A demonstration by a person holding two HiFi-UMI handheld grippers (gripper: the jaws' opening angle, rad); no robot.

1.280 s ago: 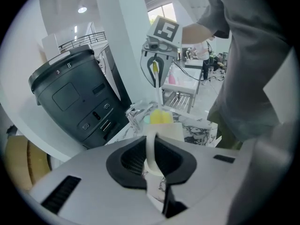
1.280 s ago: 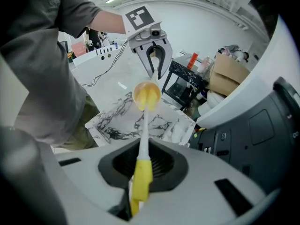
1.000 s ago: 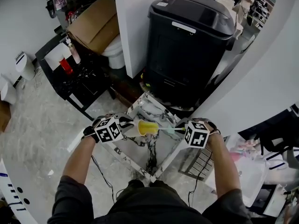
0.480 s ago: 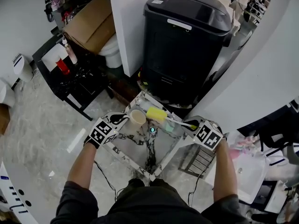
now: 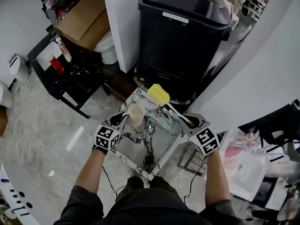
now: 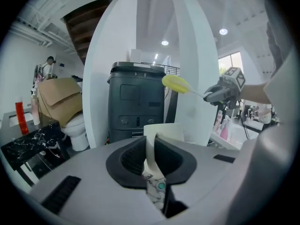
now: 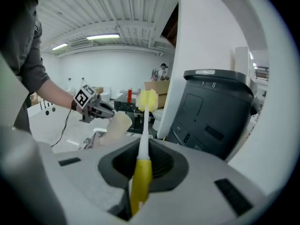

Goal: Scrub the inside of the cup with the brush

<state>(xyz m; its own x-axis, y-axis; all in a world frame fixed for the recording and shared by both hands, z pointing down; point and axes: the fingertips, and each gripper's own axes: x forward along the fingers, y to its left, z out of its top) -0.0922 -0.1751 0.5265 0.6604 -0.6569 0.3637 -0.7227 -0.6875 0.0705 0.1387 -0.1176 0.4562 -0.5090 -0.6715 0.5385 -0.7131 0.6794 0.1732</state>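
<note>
With the left gripper clamped on the cup wall and the right gripper clamped on the brush handle, centre the sponge head over the rim before inserting.

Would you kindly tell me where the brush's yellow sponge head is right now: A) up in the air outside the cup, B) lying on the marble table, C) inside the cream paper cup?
A: the long-handled brush, clamped in the right gripper, has its yellow sponge head in the air, apart from the cream paper cup held by the left gripper.
</note>
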